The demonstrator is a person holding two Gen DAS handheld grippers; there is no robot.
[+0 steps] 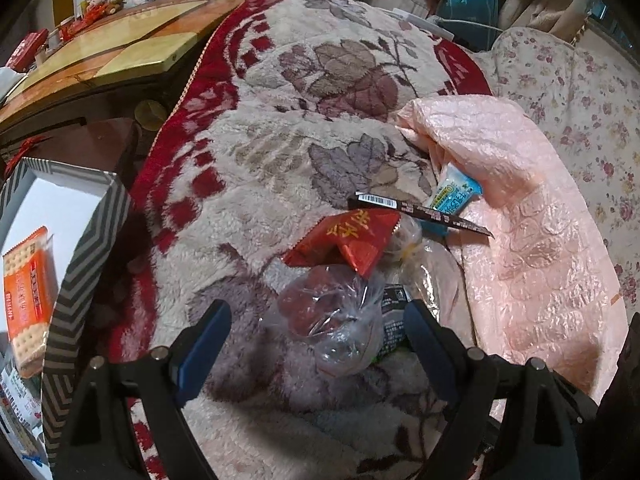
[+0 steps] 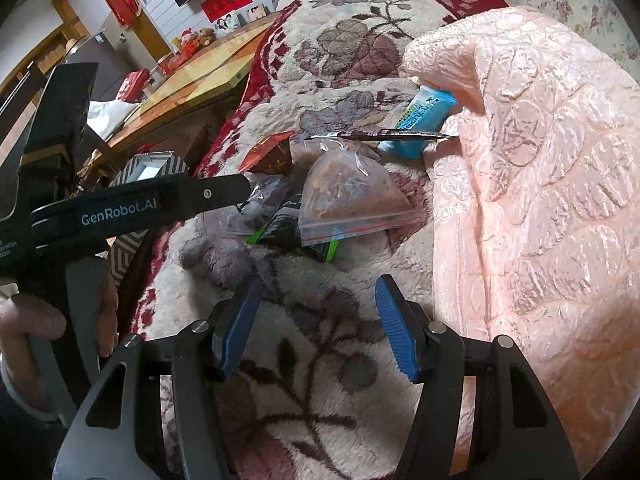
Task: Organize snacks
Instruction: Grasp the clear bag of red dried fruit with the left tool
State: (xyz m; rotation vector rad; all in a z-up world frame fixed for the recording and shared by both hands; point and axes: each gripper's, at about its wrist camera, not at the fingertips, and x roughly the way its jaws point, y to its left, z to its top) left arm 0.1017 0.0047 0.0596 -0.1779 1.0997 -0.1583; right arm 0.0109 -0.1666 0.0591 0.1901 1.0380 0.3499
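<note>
A pile of snacks lies on a floral blanket (image 1: 304,92): a clear plastic bag (image 1: 332,320), a red packet (image 1: 352,240), a dark flat stick pack (image 1: 420,210), a blue-white packet (image 1: 452,196) and a black-green packet (image 1: 394,324). My left gripper (image 1: 316,344) is open, its fingers either side of the clear bag. In the right wrist view a zip bag of brown snacks (image 2: 344,196) lies on the black-green packet (image 2: 288,224), with the red packet (image 2: 270,154) and blue packet (image 2: 424,120) behind. My right gripper (image 2: 316,324) is open and empty, short of the pile.
A patterned box (image 1: 76,292) at the left holds an orange cracker pack (image 1: 30,300). A pink quilt (image 1: 532,220) lies to the right of the snacks. A wooden table (image 1: 120,48) stands beyond the blanket. The left gripper's arm (image 2: 132,208) crosses the right wrist view.
</note>
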